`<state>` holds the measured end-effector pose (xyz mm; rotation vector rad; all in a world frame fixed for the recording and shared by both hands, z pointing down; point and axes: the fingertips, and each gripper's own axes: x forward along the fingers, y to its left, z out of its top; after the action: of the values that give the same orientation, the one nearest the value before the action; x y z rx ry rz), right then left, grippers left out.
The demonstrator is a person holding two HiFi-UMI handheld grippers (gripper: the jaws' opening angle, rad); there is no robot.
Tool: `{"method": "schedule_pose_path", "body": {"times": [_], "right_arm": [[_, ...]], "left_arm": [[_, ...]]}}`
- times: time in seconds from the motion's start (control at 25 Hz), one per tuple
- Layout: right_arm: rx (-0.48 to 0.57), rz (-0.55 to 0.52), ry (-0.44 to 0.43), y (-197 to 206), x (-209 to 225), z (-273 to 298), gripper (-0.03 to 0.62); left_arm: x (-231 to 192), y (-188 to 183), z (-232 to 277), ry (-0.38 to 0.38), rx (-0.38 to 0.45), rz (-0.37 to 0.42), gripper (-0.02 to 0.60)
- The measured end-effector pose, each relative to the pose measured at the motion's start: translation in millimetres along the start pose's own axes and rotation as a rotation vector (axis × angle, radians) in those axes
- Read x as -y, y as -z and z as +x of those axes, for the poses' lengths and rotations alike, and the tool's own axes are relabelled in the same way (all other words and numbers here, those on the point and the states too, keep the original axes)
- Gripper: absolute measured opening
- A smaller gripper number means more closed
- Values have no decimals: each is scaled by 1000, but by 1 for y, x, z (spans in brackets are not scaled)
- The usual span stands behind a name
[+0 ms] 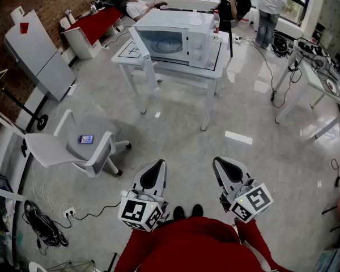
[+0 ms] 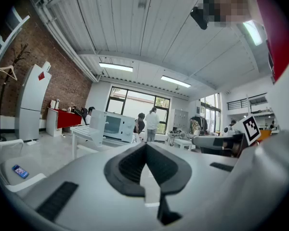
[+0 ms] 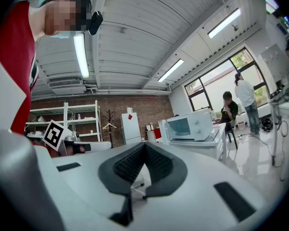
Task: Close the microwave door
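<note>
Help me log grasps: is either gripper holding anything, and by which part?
Nothing is held: the left gripper and right gripper are both shut and empty, away from the microwave.

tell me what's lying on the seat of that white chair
A phone lies flat, screen up, near the middle of the grey seat of the chair. Nothing else shows on the seat. The floor directly beneath is covered by the seat.

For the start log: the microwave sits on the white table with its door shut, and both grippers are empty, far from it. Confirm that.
The door is wrong: it stands open, swung out sideways, as the right gripper view shows. The rest holds: the microwave sits on the white table, and the left gripper and right gripper are empty, far from it.
</note>
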<state>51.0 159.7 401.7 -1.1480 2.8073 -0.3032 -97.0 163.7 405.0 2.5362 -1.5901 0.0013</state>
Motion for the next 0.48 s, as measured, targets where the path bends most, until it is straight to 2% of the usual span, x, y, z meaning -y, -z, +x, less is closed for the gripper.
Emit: {"method": "schedule_pose_path", "body": {"times": [0.2,0.48], "right_arm": [[8,-2,29,-4,6,-12,9],[17,-21,53,-7,15,-19,9]], "left_arm": [[3,-6,-10,17,27,29,8],[4,-4,-9,1,33,13,8]]}}
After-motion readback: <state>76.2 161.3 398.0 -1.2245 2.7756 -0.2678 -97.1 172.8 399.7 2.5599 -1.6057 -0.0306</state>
